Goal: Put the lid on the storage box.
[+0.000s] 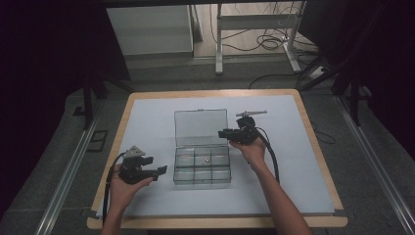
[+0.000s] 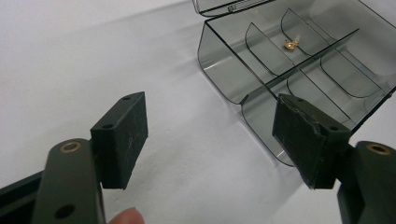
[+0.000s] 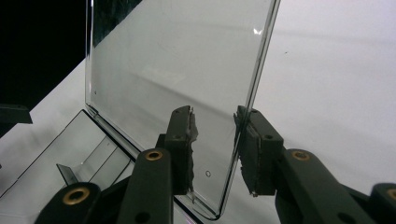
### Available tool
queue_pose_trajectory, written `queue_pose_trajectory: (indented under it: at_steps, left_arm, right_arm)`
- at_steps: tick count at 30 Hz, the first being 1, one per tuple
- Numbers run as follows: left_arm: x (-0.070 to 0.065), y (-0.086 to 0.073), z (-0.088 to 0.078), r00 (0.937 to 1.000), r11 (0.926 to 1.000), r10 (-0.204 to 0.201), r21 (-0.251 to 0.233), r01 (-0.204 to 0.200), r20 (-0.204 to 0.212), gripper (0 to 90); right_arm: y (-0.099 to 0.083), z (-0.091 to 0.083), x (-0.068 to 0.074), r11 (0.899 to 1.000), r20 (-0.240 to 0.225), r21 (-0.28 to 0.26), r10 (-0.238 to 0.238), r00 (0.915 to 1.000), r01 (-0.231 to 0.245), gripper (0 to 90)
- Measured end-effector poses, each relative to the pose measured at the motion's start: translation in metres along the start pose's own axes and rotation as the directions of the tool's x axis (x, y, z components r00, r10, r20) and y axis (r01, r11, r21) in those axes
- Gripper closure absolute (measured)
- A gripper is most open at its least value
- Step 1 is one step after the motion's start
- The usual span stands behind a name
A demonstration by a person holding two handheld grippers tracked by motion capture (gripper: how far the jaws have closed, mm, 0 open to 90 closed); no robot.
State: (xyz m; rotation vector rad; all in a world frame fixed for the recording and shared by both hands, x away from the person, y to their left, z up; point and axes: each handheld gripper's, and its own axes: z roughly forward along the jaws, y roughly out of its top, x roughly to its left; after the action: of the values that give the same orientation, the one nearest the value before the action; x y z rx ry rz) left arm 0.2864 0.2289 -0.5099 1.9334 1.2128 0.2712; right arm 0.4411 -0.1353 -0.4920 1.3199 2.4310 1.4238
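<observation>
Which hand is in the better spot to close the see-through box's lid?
The right. The right gripper already has its jaws around the edge of the raised lid, though a gap shows. The left gripper is open beside the box, away from the lid.

Lab or workshop room — bare work table [image 1: 313, 147], metal desk frame [image 1: 220, 44], loose floor cables [image 1: 266, 41], dark surroundings

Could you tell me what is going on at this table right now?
A person holds tongs in each hand beside a clear compartment box on the white table. The right tongs straddle the side edge of the box's raised lid, with the jaws close to it but not clearly pressing. The left tongs wait open beside the box. A small gold part lies in one compartment.
</observation>
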Motion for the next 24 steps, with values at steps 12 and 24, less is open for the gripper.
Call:
queue_pose_trajectory:
  at_steps: [12, 24]
  left_arm:
    - [-0.0006, 0.0001, 0.0012, 1.0000, 1.0000, 0.003, 0.005, -0.003, 0.001, 27.1]
    - [-0.0006, 0.0002, 0.0021, 1.0000, 0.9999, 0.007, 0.007, -0.007, 0.003, 27.1]
  right_arm:
    - [-0.0017, -0.0029, 0.0019, 0.999, 0.001, -0.026, -0.030, 0.9995, 0.030, 67.4]
    - [-0.0028, -0.0062, 0.0047, 0.998, 0.002, -0.043, -0.047, 0.9989, 0.047, 68.9]
